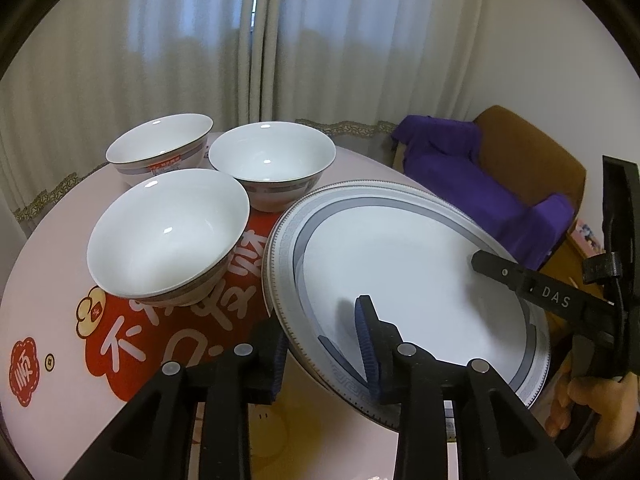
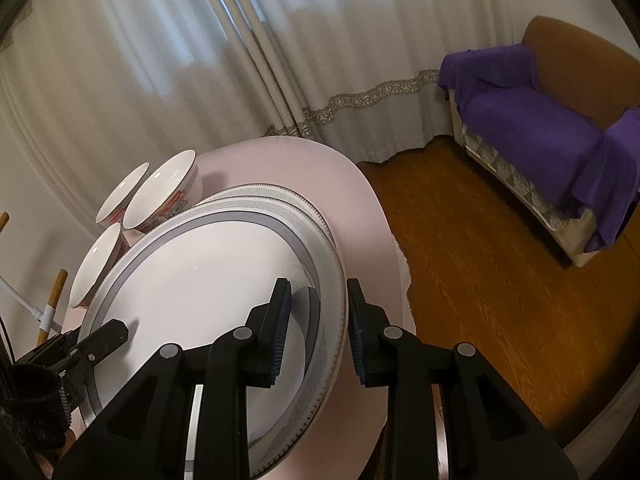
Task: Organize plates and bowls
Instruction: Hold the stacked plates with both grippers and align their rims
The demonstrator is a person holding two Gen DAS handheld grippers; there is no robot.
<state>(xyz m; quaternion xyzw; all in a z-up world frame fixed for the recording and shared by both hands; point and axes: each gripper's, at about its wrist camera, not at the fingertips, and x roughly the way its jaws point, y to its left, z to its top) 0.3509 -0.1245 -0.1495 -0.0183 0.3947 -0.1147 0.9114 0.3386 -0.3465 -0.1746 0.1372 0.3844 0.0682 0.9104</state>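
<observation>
Top plate (image 1: 404, 280) sits tilted over a second plate (image 2: 276, 196) whose patterned rim shows just behind it, right side of the round pink counter (image 2: 360, 184). Left gripper (image 1: 326, 354) straddles the near-left rim: one finger (image 1: 366, 340) rests on the plate's upper face, the other is below the edge, with a visible gap, so I read the fingers as narrowly apart and not clamping. Right gripper (image 2: 316, 340) straddles the right rim the same way, fingers set close with the rim between them; whether the pads actually press, can't tell. Three bowls (image 1: 168, 236) stand in a cluster to the left, the nearest just beside the plate's rim, the other two behind it. Looks like the plate is being seated on the stack. To do it well: lower both sides evenly so the rims line up, keep clear of the near bowl, let go only once the plate lies flat, back the fingers straight out along the rim. Risk: a one-sided release lets it slide or clack.
</observation>
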